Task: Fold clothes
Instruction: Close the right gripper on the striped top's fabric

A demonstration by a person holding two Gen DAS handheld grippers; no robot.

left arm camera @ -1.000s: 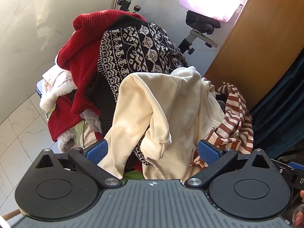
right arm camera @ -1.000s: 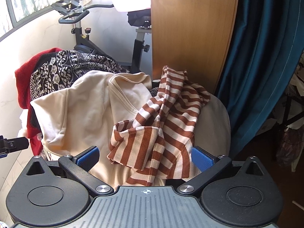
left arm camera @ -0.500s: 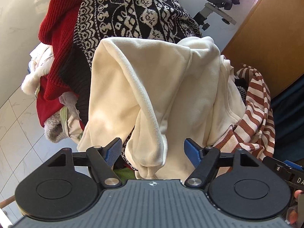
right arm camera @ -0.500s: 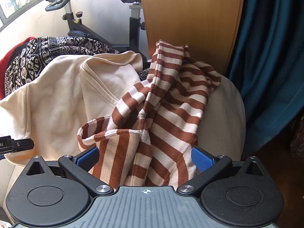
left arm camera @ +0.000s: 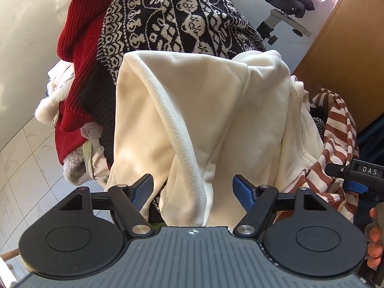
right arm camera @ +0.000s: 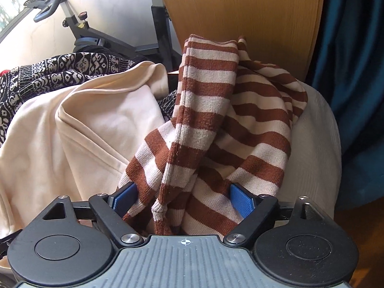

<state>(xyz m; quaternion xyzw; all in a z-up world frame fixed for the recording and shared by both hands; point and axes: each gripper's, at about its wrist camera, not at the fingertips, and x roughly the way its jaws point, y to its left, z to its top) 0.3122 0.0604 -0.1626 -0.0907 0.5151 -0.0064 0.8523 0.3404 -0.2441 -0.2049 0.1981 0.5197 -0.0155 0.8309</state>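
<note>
Behind the heap of clothes stand a pale marble-look wall (left arm camera: 28,24), an exercise bike (right arm camera: 79,31), a wooden panel (right arm camera: 242,12) and a dark teal curtain (right arm camera: 355,72); the floor (left arm camera: 21,158) has light tiles. What carries the heap is fully covered, so I cannot tell what it is.

The cream sweatshirt (left arm camera: 199,110) lies on top in the middle, over the black-and-white patterned knit (left arm camera: 177,24), with the red sweater (left arm camera: 79,36) to the left and the striped brown-and-cream top (right arm camera: 216,124) to the right. The left gripper (left arm camera: 193,189) is half open, its blue pads on both sides of a hanging cream fold but not pressing it. The right gripper (right arm camera: 183,198) is also open, with striped cloth bunched between its jaws; contact with the pads I cannot judge. A hand (left arm camera: 374,237) is cut off at the edge.

Compared with a second ago, both grippers have come much closer to the heap, and the left jaws stand narrower.
</note>
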